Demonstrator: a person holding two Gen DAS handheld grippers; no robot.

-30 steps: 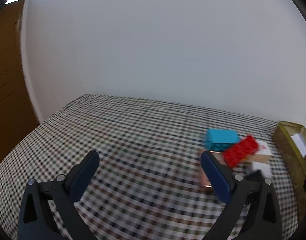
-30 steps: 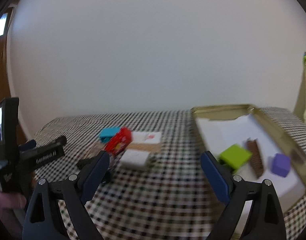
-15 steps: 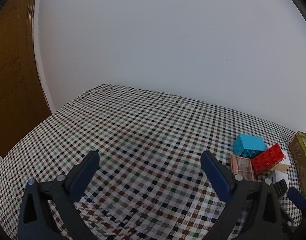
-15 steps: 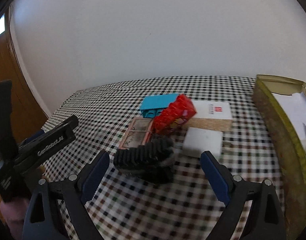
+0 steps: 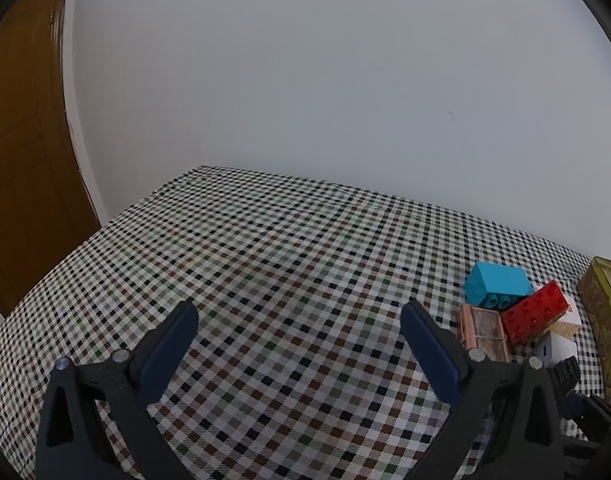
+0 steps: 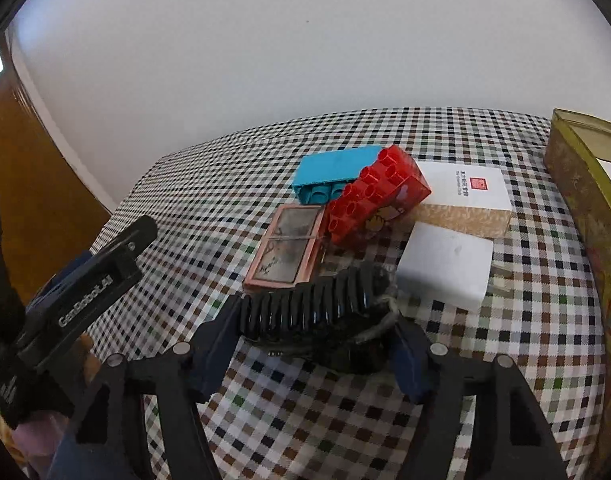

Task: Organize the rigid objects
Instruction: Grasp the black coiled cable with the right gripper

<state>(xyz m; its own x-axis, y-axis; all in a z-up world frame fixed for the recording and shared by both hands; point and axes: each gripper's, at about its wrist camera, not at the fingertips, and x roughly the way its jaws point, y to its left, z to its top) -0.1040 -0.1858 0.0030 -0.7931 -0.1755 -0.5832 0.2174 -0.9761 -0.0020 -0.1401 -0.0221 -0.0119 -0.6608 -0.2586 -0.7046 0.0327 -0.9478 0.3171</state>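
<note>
Black ribbed object (image 6: 317, 312) btwn right claw (image 6: 311, 350) fingers, grip unclear, left claw (image 5: 299, 344) wide over checked cloth (image 5: 265, 264).

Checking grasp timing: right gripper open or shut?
Open. The right gripper has its fingers spread either side of the black ribbed part; contact cannot be told.

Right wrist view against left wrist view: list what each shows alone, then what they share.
Only the right wrist view shows the right gripper, open around the black ribbed tyre-like object, and the printed face of the white cardboard box.

Only the left wrist view shows the left gripper, open over bare checked tablecloth.

Both show the turquoise toy brick, red studded toy brick, pink framed tile, white rectangular block and gold tin.
</note>
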